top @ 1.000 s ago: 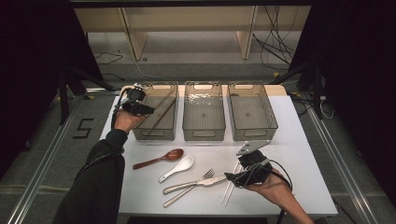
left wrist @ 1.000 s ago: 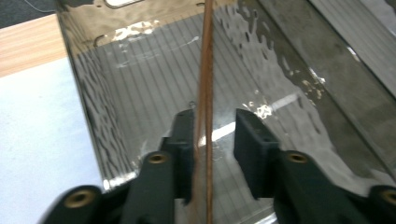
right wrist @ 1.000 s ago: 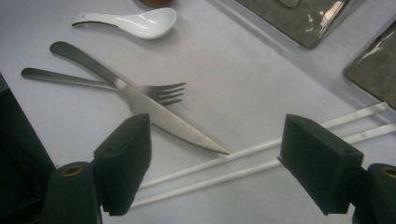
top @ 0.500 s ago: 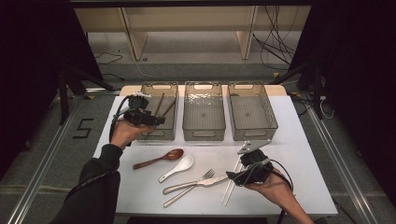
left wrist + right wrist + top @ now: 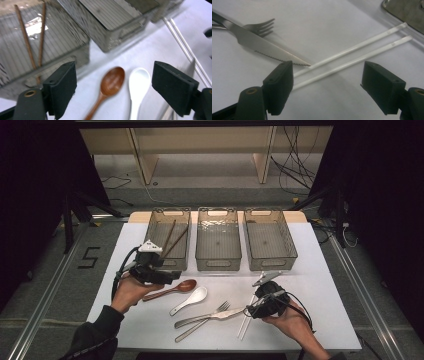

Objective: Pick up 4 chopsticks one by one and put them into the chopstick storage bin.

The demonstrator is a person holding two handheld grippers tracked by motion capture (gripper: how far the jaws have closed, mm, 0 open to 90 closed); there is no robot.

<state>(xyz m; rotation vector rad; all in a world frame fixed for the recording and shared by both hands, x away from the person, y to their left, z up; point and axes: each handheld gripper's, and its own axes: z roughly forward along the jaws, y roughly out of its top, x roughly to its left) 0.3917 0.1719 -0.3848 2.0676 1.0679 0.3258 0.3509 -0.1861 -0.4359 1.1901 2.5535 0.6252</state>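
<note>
Since a second ago my left tongs (image 5: 170, 276) have pulled back from over the left bin (image 5: 169, 240) toward the near side of the bench (image 5: 330, 285), and their jaws have just been opening; they now stand wide with nothing between them. That bin, at the far left of the row of three along the bench's far edge, holds the two brown chopsticks (image 5: 170, 238), leaning across its inside. Below my left tongs, on the bench near its left edge, lie the wooden spoon (image 5: 110, 85) and just beside it the white spoon (image 5: 138, 83). My right tongs (image 5: 327, 87) hover near the bench's near right corner, jaws spread and empty, over the pair of white chopsticks (image 5: 352, 56), whose near end touches the knife (image 5: 262, 46) tip.
</note>
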